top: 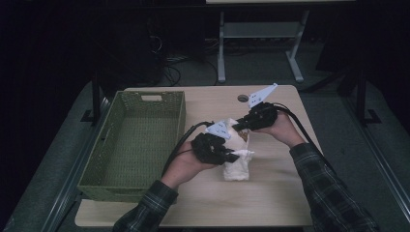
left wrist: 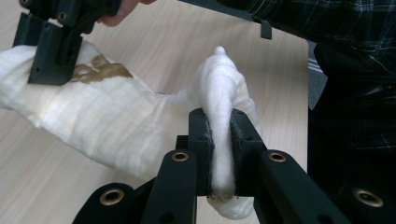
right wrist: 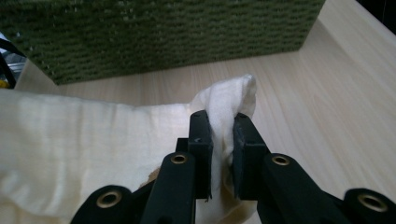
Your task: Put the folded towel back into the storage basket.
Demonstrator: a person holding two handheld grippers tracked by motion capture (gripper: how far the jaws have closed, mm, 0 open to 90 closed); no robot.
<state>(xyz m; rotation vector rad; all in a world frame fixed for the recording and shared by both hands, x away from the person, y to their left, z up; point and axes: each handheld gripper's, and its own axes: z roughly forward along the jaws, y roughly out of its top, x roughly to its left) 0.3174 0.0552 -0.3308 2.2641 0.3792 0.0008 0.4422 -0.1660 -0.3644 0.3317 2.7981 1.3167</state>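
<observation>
A white cloth [top: 237, 162] with a brown stain [left wrist: 100, 70] hangs between both grippers over the wooden table [top: 270, 203]. My left gripper [top: 231, 155] is shut on one bunched corner of the cloth [left wrist: 222, 135], which sticks up between its jaws. My right gripper [top: 240, 126] is shut on the opposite corner [right wrist: 224, 116]. In the left gripper view the right gripper [left wrist: 53, 51] shows at the upper left, clamped beside the stain. The lower end of the cloth still rests on the table.
A green woven basket [top: 134, 145], empty, stands on the table's left half, close to my left hand; its side wall [right wrist: 163, 32] lies behind the cloth in the right gripper view. A round cable hole [top: 242, 98] sits near the table's far edge.
</observation>
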